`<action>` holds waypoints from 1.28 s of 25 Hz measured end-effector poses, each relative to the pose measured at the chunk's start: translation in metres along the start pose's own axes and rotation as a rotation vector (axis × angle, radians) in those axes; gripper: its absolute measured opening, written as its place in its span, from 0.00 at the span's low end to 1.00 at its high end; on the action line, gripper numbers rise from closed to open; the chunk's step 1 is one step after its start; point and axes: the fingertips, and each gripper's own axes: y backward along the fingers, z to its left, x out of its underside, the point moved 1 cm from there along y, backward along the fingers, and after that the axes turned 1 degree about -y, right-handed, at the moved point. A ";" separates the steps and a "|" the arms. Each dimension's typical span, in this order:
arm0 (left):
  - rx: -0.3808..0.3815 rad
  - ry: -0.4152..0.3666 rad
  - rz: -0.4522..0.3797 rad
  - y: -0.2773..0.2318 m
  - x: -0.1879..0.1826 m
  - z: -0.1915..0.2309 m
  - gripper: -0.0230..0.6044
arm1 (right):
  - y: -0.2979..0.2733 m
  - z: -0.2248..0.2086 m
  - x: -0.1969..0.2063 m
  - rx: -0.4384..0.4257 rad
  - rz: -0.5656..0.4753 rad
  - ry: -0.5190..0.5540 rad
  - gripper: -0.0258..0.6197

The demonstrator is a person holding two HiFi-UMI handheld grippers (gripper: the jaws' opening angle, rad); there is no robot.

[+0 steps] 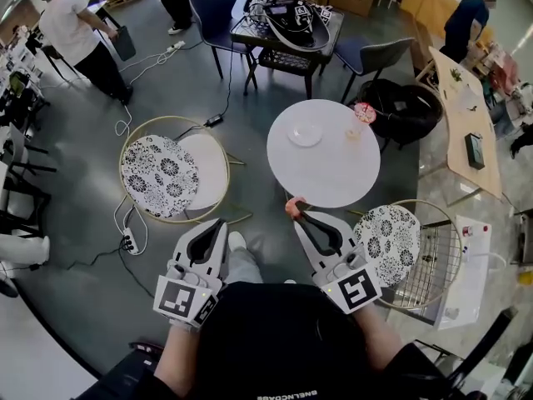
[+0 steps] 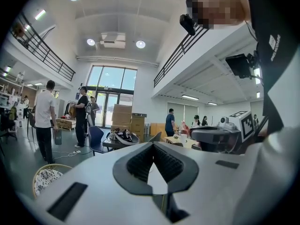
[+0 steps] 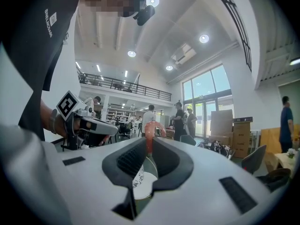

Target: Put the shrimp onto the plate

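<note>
An orange-pink shrimp is pinched at the tip of my right gripper, which is shut on it just short of the near edge of the round white table. In the right gripper view the shrimp sticks up between the jaws of that gripper. A small white plate lies on the table's far half, well beyond the shrimp. My left gripper hangs over the floor left of the table, its jaws shut with nothing in them; the left gripper view shows it the same way.
A small cup and a pink item sit near the plate. Wire chairs with patterned cushions stand to the left and right of me. Cables and a power strip lie on the floor. People stand farther off.
</note>
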 end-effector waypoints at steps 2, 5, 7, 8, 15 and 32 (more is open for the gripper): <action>0.001 0.002 0.007 -0.006 0.000 0.015 0.04 | -0.015 -0.003 0.002 0.006 0.003 -0.003 0.11; -0.003 0.014 0.009 -0.015 -0.001 0.039 0.04 | -0.035 -0.010 0.005 0.016 0.014 -0.006 0.11; 0.001 0.018 0.012 -0.022 -0.001 0.052 0.04 | -0.048 -0.016 0.005 0.030 0.018 -0.013 0.11; 0.006 0.019 0.014 -0.025 -0.002 0.059 0.04 | -0.054 -0.019 0.005 0.038 0.022 -0.017 0.11; 0.053 0.038 0.029 -0.046 -0.004 0.105 0.04 | -0.103 -0.029 0.007 0.080 0.040 -0.043 0.11; 0.168 0.058 0.034 -0.086 0.001 0.212 0.04 | -0.211 -0.033 0.015 0.164 0.067 0.018 0.11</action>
